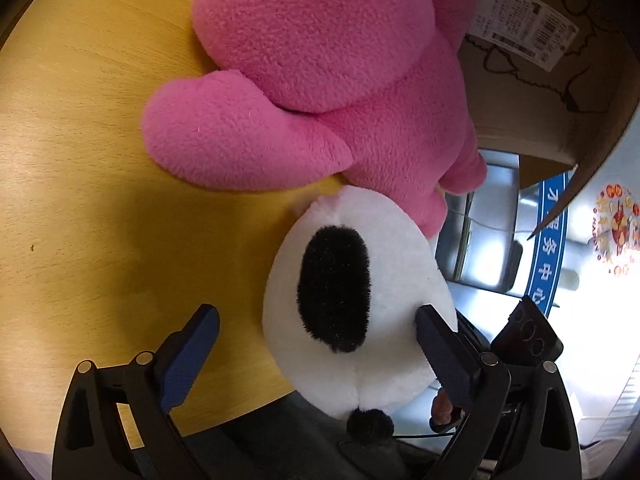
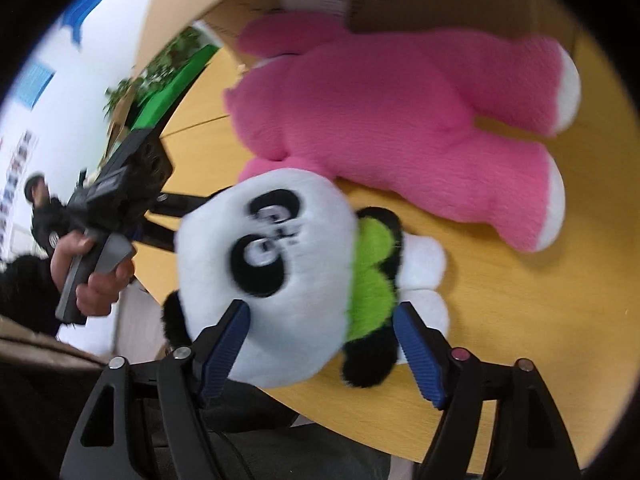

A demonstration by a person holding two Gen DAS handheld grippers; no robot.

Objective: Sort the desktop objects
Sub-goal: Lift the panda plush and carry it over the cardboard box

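A panda plush (image 2: 288,272) with a white head, black eye patches and green shirt lies at the wooden table's near edge. In the left wrist view its head (image 1: 380,280) shows from behind. A large pink plush (image 2: 392,120) lies just beyond it, also in the left wrist view (image 1: 304,48). My left gripper (image 1: 316,356) is open, its fingers spread around the panda's head, the right pad touching it. My right gripper (image 2: 320,344) is open, its fingers on either side of the panda's head and body.
A cardboard box (image 1: 552,92) with a white label stands behind the pink plush, also in the right wrist view (image 2: 360,4). The wooden table (image 1: 80,140) has a curved near edge. The left gripper's body and the hand holding it (image 2: 96,264) show in the right wrist view.
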